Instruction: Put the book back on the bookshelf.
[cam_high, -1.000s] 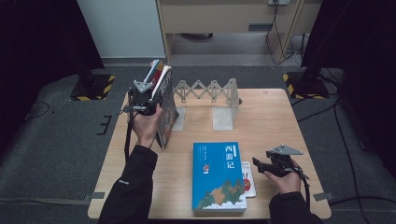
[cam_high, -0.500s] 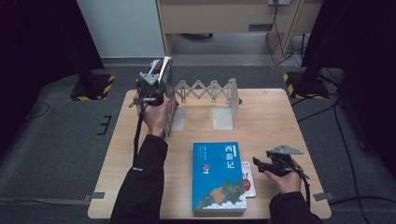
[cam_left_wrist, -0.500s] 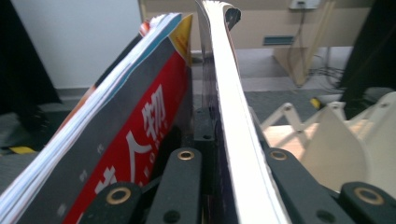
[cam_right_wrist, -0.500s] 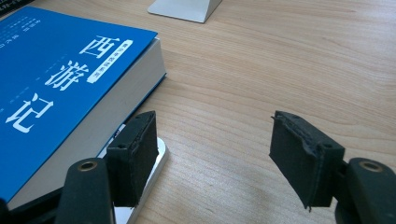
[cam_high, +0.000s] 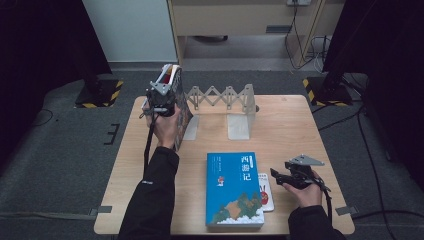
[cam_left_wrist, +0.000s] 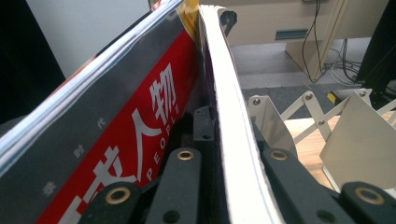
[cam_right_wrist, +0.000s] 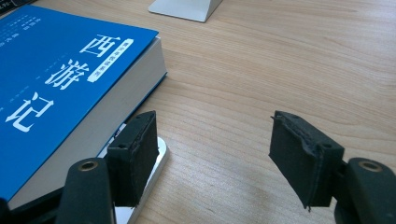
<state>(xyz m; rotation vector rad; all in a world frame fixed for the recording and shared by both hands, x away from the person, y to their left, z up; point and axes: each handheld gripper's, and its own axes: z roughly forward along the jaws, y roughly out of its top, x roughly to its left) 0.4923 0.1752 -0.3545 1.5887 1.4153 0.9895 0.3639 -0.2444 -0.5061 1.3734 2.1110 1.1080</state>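
My left tongs (cam_high: 161, 97), clamped on the magazine (cam_high: 176, 95), have carried it closer to the accordion rack (cam_high: 225, 102), nearly ready to slot in; right of the rack's front, my right tongs (cam_right_wrist: 212, 154) rest half open, empty, beside the blue book (cam_high: 234, 187)

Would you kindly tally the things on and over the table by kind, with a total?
Books or magazines: 3 - held magazine, blue book, thin white booklet under its edge
Folding metal book rack: 1
Hand-held grippers: 2 - left hand-held gripper, right hand-held gripper
Total: 6
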